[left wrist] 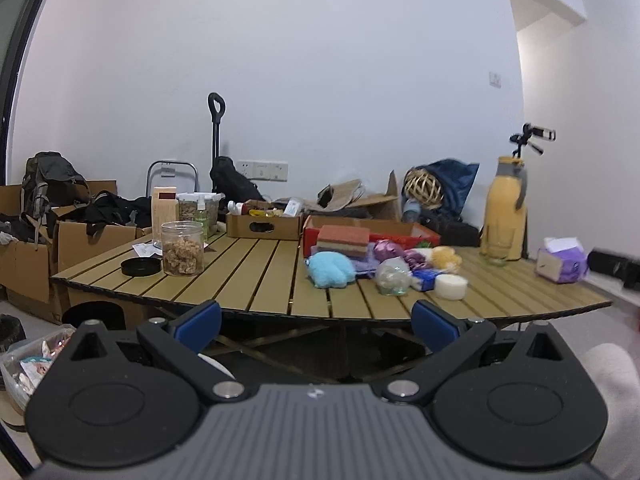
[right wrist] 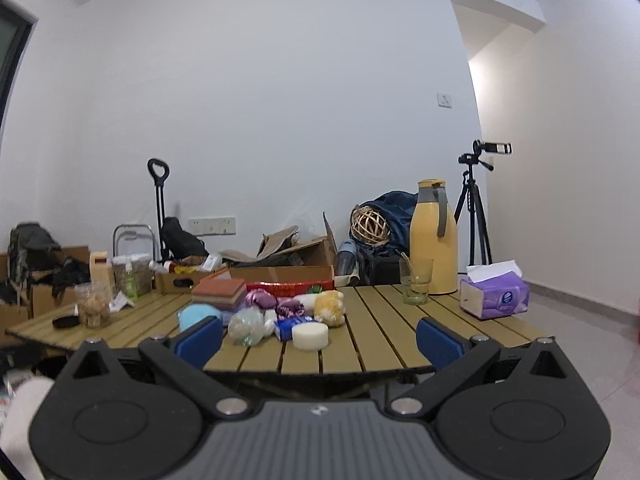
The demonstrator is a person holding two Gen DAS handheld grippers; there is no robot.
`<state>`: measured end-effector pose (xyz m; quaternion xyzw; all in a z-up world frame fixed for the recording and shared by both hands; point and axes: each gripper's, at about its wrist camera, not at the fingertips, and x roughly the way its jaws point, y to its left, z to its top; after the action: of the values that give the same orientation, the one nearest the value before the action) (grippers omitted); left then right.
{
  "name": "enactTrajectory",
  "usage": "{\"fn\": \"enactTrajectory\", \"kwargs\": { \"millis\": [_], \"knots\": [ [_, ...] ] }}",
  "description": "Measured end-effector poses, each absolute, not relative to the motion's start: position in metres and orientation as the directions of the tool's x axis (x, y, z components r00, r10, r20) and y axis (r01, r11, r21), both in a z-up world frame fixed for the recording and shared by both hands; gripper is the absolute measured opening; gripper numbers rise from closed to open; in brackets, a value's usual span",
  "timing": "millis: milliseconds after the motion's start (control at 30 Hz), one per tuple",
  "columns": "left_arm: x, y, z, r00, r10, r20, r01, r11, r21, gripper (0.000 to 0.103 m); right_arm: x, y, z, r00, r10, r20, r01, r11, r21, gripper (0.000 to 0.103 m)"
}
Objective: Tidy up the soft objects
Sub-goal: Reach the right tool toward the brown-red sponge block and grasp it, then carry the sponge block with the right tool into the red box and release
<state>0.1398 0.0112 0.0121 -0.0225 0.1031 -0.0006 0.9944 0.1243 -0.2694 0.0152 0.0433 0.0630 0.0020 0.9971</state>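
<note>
A heap of soft things lies mid-table: a light blue plush point(left wrist: 331, 269) point(right wrist: 199, 316), stacked orange and purple sponges point(left wrist: 343, 240) point(right wrist: 219, 292), a round white sponge point(left wrist: 451, 286) point(right wrist: 310, 336), a yellow plush point(left wrist: 445, 258) point(right wrist: 329, 307), a crumpled clear bag point(left wrist: 393, 277) point(right wrist: 247, 326) and purple fabric point(right wrist: 262, 299). A red box point(left wrist: 400, 234) point(right wrist: 292, 289) sits behind them. My left gripper point(left wrist: 316, 326) is open, held in front of and below the table's near edge. My right gripper point(right wrist: 319, 344) is open too, just short of that edge, with nothing between its fingers.
On the slatted table point(left wrist: 248, 280) point(right wrist: 380, 328) stand a glass jar of snacks point(left wrist: 182, 248) with its black lid point(left wrist: 141, 267), a yellow thermos point(right wrist: 434, 236), a drinking glass point(right wrist: 416, 286) and a purple tissue pack point(right wrist: 494, 294). Cardboard boxes, bags and a tripod point(right wrist: 476, 208) crowd the floor behind.
</note>
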Motion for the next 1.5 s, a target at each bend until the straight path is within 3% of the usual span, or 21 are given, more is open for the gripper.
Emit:
{"fn": "enactTrajectory", "kwargs": {
  "millis": [167,300,467,533,600,800,867,933,1000,1167,1300,1400,1500],
  "knots": [
    [0.178,0.01,0.016,0.978,-0.017,-0.208,0.011,0.999,-0.032,0.103,0.162,-0.277,0.014,0.996,0.041,-0.074,-0.03,0.989,0.144,0.103],
    [0.223,0.011,0.017,0.976,-0.041,-0.215,0.033,0.999,-0.04,0.103,0.209,-0.275,0.015,0.97,0.172,-0.171,-0.145,0.977,0.158,0.103],
    [0.303,0.012,0.023,0.967,-0.102,-0.235,0.099,0.995,-0.024,0.103,0.273,-0.254,0.012,0.971,0.171,-0.167,-0.16,0.984,0.076,0.102],
    [0.348,0.016,0.028,0.959,-0.126,-0.252,0.12,0.992,-0.039,0.098,0.307,-0.245,0.011,0.962,0.208,-0.177,-0.196,0.977,0.086,0.1],
    [0.397,0.023,0.033,0.957,-0.124,-0.262,0.112,0.992,-0.062,0.087,0.347,-0.235,0.012,0.952,0.236,-0.196,-0.22,0.97,0.102,0.093],
    [0.537,0.045,0.02,0.904,-0.215,-0.371,0.143,0.967,-0.211,0.06,0.499,-0.203,0.001,0.868,0.396,-0.299,-0.33,0.911,0.248,0.068],
    [0.568,0.053,0.008,0.88,-0.244,-0.408,0.143,0.954,-0.262,0.052,0.547,-0.193,-0.008,0.842,0.42,-0.339,-0.334,0.899,0.284,0.05],
    [0.59,0.061,-0.005,0.85,-0.302,-0.432,0.151,0.925,-0.348,0.044,0.581,-0.185,-0.017,0.811,0.448,-0.377,-0.342,0.885,0.316,0.04],
    [0.599,0.065,-0.012,0.828,-0.355,-0.434,0.177,0.9,-0.398,0.034,0.605,-0.182,-0.028,0.788,0.468,-0.401,-0.335,0.871,0.359,0.038],
    [0.604,0.066,-0.005,0.816,-0.376,-0.439,0.17,0.882,-0.439,0.03,0.621,-0.187,-0.035,0.769,0.509,-0.387,-0.327,0.833,0.446,0.033],
    [0.608,0.061,0.036,0.849,-0.383,-0.365,0.214,0.88,-0.425,0.03,0.627,-0.193,-0.001,0.793,0.518,-0.321,-0.357,0.822,0.445,0.032],
    [0.652,0.059,0.062,0.847,-0.398,-0.352,0.23,0.872,-0.433,0.03,0.661,-0.195,0.029,0.807,0.515,-0.29,-0.383,0.829,0.408,0.032],
    [0.718,0.059,0.069,0.816,-0.415,-0.403,0.196,0.853,-0.483,0.03,0.724,-0.201,0.044,0.78,0.528,-0.335,-0.354,0.815,0.458,0.032]
  ]
}}
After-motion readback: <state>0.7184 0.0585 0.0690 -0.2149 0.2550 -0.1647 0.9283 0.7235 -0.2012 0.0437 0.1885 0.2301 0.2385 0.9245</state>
